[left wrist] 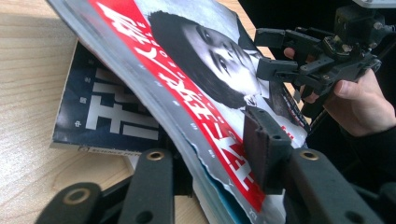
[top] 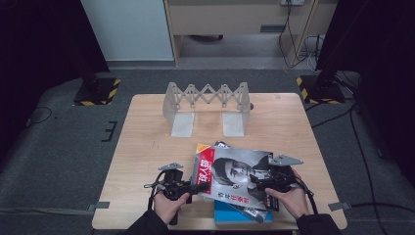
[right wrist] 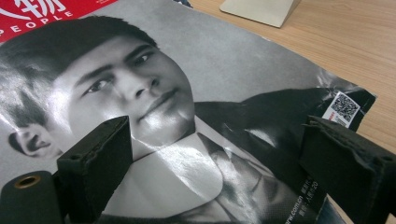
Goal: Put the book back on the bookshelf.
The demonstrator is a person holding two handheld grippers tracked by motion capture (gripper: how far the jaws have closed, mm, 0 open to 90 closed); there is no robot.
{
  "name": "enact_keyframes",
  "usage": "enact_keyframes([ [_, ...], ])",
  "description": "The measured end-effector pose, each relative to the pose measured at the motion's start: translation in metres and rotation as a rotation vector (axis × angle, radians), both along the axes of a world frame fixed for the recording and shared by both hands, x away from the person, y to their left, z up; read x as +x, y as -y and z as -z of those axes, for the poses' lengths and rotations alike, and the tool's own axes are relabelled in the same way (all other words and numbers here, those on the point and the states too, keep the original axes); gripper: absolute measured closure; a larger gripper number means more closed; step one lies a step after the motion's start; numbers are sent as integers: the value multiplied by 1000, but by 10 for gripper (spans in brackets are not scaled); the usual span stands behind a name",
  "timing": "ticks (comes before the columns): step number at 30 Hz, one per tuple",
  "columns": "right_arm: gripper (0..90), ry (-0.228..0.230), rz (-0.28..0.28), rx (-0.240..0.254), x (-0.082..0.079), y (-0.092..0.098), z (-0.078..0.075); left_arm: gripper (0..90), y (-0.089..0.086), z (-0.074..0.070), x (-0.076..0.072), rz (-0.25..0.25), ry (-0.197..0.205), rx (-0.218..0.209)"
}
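Note:
A magazine [top: 235, 171] with a red title band and a grey portrait cover tops a small pile near the table's front edge. My left gripper [top: 192, 188] is at its left edge. In the left gripper view the tilted, raised magazine [left wrist: 187, 70] passes between the jaws of my left gripper [left wrist: 201, 144]. One pad [left wrist: 261, 144] stands over the red band with its inner face still showing, and the other jaw is underneath. My right gripper [top: 260, 183] stands open over the cover's right part. Its two wide-spread pads [right wrist: 93, 158] straddle the portrait [right wrist: 187, 70].
A dark blue book [left wrist: 107, 116] lies under the magazine, and a light blue one [top: 235, 211] sticks out at the front. A grey folding rack [top: 208, 95] stands at the back of the wooden table [top: 147, 147]. Black stands flank the table on the carpet.

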State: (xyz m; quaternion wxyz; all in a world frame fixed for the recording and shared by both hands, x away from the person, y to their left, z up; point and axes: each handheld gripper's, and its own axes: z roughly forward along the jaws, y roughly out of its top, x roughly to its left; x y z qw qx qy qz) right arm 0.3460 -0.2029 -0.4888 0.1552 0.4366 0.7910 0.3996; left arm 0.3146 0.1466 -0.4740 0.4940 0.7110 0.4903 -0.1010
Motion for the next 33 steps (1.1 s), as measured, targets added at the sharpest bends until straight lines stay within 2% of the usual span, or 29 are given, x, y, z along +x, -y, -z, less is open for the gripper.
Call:
enact_keyframes([
  [3,113,-16,15,25,1,2,-2,712,0,-5,3,-6,-16,-7],
  [6,114,7,45,45,3,9,-5,738,0,-12,8,-3,-27,-20],
  [9,114,19,63,54,3,14,-8,763,2,-17,10,-3,-22,-18],
  [11,117,43,103,67,5,24,-11,779,4,-24,13,-5,-11,-20],
  [17,119,67,158,63,8,41,-14,808,9,-35,16,-4,9,-29],
  [18,120,75,182,62,9,49,-15,822,10,-37,17,-6,9,-33],
  [22,122,91,223,62,11,62,-17,848,15,-41,22,-19,11,-74],
  [25,123,94,258,66,12,70,-17,855,17,-43,23,-23,22,-85],
  [29,125,99,266,72,13,75,-16,855,19,-41,23,-27,19,-84],
  [33,125,104,241,75,13,71,-17,855,30,-37,25,-13,0,-84],
])
